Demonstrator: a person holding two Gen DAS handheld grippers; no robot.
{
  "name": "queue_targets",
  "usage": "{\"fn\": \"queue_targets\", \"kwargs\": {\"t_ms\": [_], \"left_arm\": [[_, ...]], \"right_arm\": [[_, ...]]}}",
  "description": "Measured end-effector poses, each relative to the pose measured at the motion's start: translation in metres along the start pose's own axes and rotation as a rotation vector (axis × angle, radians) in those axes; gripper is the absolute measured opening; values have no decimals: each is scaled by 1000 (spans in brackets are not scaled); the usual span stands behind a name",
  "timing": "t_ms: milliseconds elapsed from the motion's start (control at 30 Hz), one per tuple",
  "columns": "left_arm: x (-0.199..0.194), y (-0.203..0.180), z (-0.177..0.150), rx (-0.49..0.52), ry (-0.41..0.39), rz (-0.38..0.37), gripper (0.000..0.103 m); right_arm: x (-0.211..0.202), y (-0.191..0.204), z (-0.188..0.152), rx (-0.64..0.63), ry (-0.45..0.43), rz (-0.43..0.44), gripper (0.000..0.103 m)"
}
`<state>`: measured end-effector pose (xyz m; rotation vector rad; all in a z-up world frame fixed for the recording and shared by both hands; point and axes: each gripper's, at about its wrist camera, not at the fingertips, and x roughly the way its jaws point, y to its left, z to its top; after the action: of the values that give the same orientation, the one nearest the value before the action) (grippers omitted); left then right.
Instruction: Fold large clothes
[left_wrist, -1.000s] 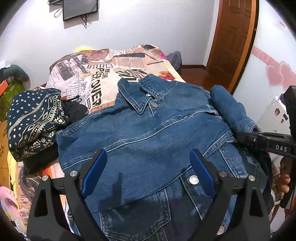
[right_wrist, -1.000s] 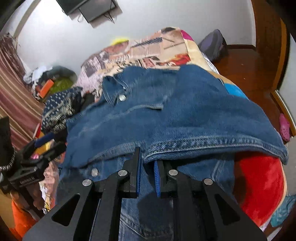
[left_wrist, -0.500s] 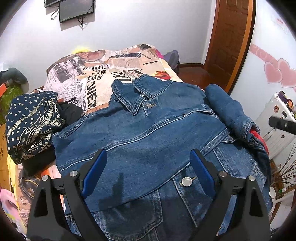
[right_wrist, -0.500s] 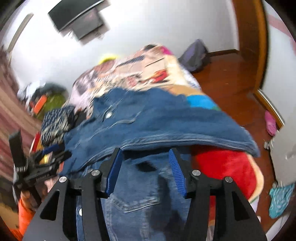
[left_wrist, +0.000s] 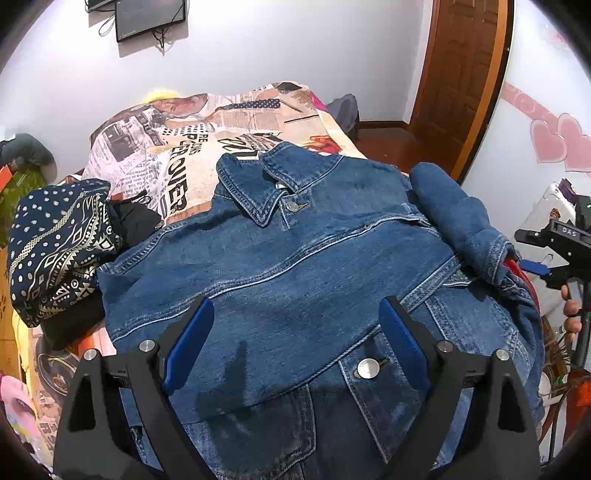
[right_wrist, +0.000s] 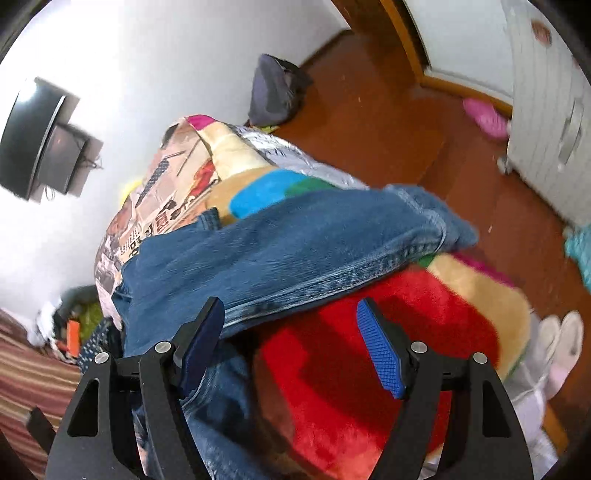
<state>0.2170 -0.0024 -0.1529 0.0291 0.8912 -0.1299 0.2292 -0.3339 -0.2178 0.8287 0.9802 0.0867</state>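
A blue denim jacket lies front up on the bed, collar toward the far wall, one sleeve folded across its chest. The other sleeve rests bunched along the jacket's right edge. My left gripper hovers open just above the folded sleeve, nothing between its blue pads. In the right wrist view the denim sleeve drapes over a red plush blanket. My right gripper is off to the jacket's right side, rolled sideways, its jaws opening with no cloth pinched. The right gripper also shows at the left wrist view's right edge.
A newspaper-print bedspread covers the bed. A navy patterned cloth pile lies at the left. A dark bag sits on the wooden floor past the bed corner, pink slippers near the white cabinet. The door stands at right.
My right gripper let go of the denim sleeve, opened, rolled sideways and pulled away to the right of the jacket. The left gripper stayed put and open.
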Motion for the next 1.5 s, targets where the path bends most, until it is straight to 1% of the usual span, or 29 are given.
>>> {"fn": "queue_targets", "kwargs": {"t_ms": [67,133,167,200,233,333,433,500,567,667,733,800,900,1000,1133,1267,1300,1367,1500], "left_arm": [[3,1,0,-4,7,4,91],[5,3,-1,-8,10,6,91],[5,3,-1,-10,12,8,91],[6,3,-1,-11,12,10,91],[7,3,-1,-10,13,14,91],[7,4,-2,-5,11,26,91],[6,6,-3,-6,8,28,91],[5,9,-3,-15,5,25,91],[3,12,-3,-22,-1,28,91],[0,16,-3,-32,-13,32,91],[-4,21,-3,-40,-24,33,91],[-8,24,-4,-49,-35,33,91],[-15,32,-6,-67,-51,34,91],[-22,41,-8,-84,-68,41,91],[-35,59,-12,-119,-96,52,91],[-48,79,-18,-159,-121,73,91],[-51,83,-19,-167,-125,77,91],[-57,96,-24,-193,-135,91,91],[-66,118,-35,-237,-138,114,91]], "right_arm": [[9,-7,3,35,26,38,72],[15,-11,7,52,13,57,71],[16,-12,9,54,2,62,68],[19,-12,11,59,-11,62,61],[20,-13,13,59,-15,56,56],[22,-17,20,56,-30,21,27],[18,-12,24,40,-52,-1,15],[9,-4,25,6,-84,-9,11],[-3,11,27,-50,-126,-16,10],[-22,35,31,-96,-165,53,9],[-36,53,31,-141,-199,80,9],[-52,77,28,-198,-230,131,9],[-70,115,21,-295,-260,196,9],[-80,152,8,-393,-270,246,9],[-81,205,-20,-535,-239,318,8],[-62,247,-54,-656,-161,361,8],[-53,254,-60,-674,-134,366,8],[-29,269,-79,-718,-49,372,8],[27,284,-121,-808,127,319,8]]}}
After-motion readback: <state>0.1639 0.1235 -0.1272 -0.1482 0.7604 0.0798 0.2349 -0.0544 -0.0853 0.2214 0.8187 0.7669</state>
